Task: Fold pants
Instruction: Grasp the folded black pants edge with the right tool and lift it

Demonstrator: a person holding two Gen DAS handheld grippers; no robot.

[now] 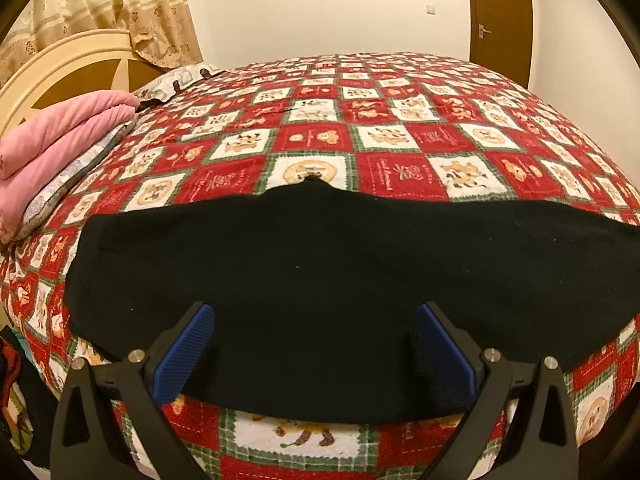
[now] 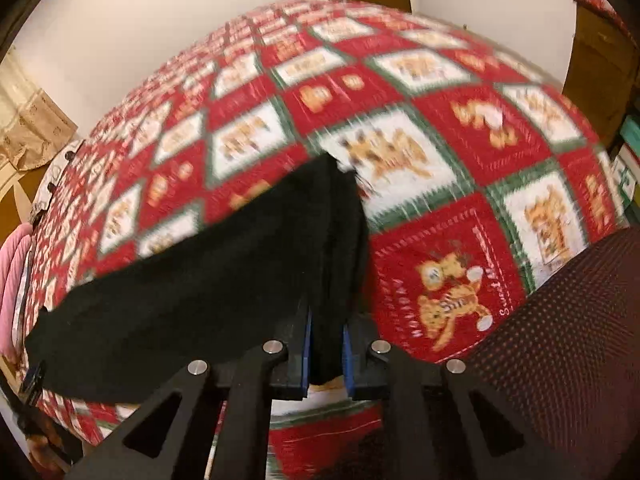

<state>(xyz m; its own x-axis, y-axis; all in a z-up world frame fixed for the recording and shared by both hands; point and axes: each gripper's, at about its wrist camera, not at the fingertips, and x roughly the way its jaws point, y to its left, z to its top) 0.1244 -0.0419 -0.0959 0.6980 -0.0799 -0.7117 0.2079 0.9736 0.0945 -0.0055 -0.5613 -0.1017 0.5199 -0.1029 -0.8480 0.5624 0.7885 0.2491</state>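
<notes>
Black pants (image 1: 320, 260) lie spread across the near part of a bed with a red, white and green patchwork quilt (image 1: 400, 140). My left gripper (image 1: 314, 312) hangs over their near edge, open, its blue pads (image 1: 188, 344) wide apart with the cloth lying flat between them. In the right wrist view the pants (image 2: 200, 300) stretch away to the left, and one end is gathered into a raised bunch. My right gripper (image 2: 326, 316) is shut on that bunch, black cloth pinched between its blue pads (image 2: 307, 344). This view is blurred.
Folded pink bedding (image 1: 60, 140) and a pillow (image 1: 176, 80) sit at the bed's left by the cream headboard (image 1: 60, 64). A brown door (image 1: 500, 12) stands behind the bed. A dark dotted mesh surface (image 2: 560, 340) lies close at the right gripper's lower right.
</notes>
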